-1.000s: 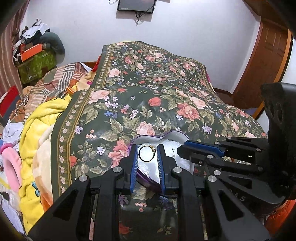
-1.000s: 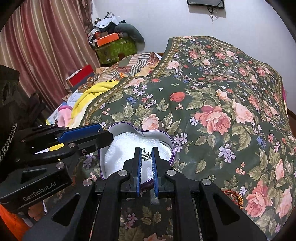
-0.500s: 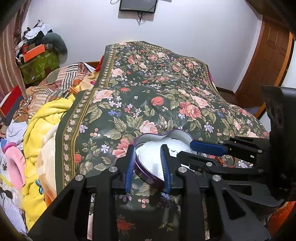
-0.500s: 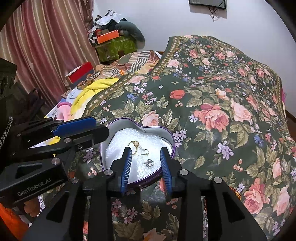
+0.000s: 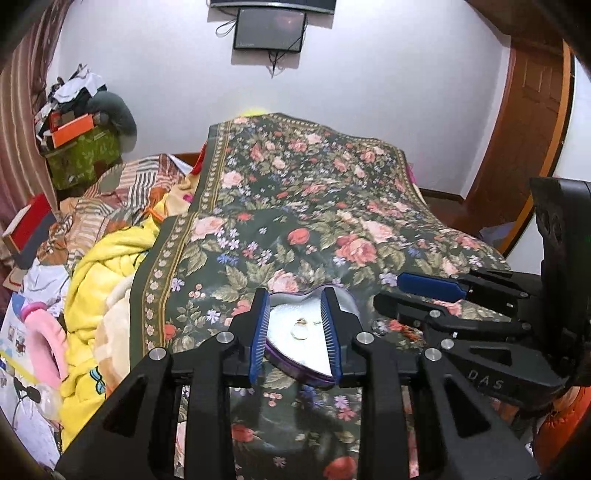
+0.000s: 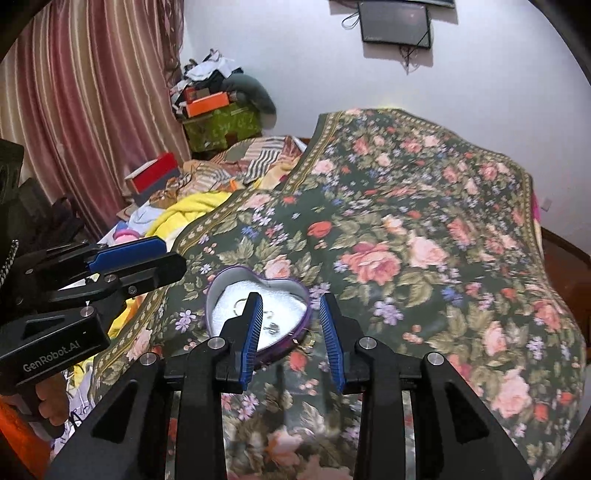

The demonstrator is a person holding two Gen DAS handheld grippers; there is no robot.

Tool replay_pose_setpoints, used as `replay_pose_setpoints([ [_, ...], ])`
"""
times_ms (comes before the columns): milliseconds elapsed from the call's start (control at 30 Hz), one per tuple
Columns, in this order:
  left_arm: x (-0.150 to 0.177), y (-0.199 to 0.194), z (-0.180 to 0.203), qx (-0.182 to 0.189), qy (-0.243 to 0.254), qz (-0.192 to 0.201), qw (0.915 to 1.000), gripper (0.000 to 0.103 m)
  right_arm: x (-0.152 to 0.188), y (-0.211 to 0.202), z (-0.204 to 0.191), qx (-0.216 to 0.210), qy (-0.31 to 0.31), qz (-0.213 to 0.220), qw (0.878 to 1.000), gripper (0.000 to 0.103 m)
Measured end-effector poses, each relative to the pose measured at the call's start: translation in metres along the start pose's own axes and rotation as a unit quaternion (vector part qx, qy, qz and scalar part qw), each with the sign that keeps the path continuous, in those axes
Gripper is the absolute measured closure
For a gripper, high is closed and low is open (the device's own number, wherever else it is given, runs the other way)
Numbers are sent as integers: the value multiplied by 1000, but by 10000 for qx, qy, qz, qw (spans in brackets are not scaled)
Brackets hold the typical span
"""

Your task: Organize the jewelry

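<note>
A bed draped in a dark floral bedspread (image 6: 406,229) fills the room, with a white wall and a wall-mounted screen (image 5: 271,29) beyond and a heap of yellow and striped bedding (image 5: 107,258) along one side. Near the bed's close edge sits a purple heart-shaped tin (image 6: 221,291) lined with white padding, and the jewelry lies inside it: a gold ring (image 5: 300,329) on the padding and a small silver earring (image 6: 272,328) near the tin's front wall. The left gripper (image 5: 294,334) hangs above the tin with its blue pads spread and nothing between them; the right gripper (image 6: 291,338) is likewise parted and empty, over the tin's right rim. Judging by this, the placing step looks finished for these pieces, and the next move would call for finding another loose item on the bedspread, such as the reddish beaded piece (image 5: 408,330) just beside the tin, and pinching it finely enough not to snag the cloth. The left view shows that beaded piece and a wooden door (image 5: 524,122); the right view instead shows the striped curtain (image 6: 85,110), the earring, and a small gold item (image 6: 308,341) at the tin's outer edge, too blurred to name.
</note>
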State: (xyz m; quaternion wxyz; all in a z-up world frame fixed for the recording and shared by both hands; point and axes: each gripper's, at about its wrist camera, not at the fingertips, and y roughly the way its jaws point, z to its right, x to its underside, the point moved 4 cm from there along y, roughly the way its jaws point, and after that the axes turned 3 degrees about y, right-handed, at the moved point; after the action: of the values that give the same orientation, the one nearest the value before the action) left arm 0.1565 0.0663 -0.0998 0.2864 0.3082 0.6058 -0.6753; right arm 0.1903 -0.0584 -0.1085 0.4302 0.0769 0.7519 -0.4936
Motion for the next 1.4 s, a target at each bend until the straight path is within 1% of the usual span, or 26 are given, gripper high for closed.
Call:
replay_pose_setpoints([
  [133, -3, -9, 14, 51, 97, 64, 9999, 72, 2, -17, 13, 129, 107, 114, 9998, 74],
  [267, -2, -12, 31, 120, 204, 70, 9997, 72, 8, -30, 29, 268, 219, 164, 9993, 74],
  [533, 5, -6, 66, 362, 347, -99, 9987, 69, 31, -48, 73, 623, 554, 99, 9965, 73],
  [700, 15, 10, 86, 578, 403, -357, 9969, 69, 50, -54, 100, 793, 850, -36, 9932, 73],
  [867, 30, 37, 103, 771, 447, -743, 9932, 69, 66, -52, 119, 854, 1067, -194, 9904, 73],
  [967, 40, 51, 112, 858, 500, -941, 9906, 69, 72, -50, 124, 846, 1105, -268, 9899, 73],
  [1167, 57, 80, 125, 908, 660, -1315, 9849, 69, 84, -43, 129, 763, 1152, -424, 9895, 73],
  [1400, 62, 103, 132, 933, 758, -1468, 9818, 69, 85, -38, 131, 661, 1234, -473, 9890, 73],
])
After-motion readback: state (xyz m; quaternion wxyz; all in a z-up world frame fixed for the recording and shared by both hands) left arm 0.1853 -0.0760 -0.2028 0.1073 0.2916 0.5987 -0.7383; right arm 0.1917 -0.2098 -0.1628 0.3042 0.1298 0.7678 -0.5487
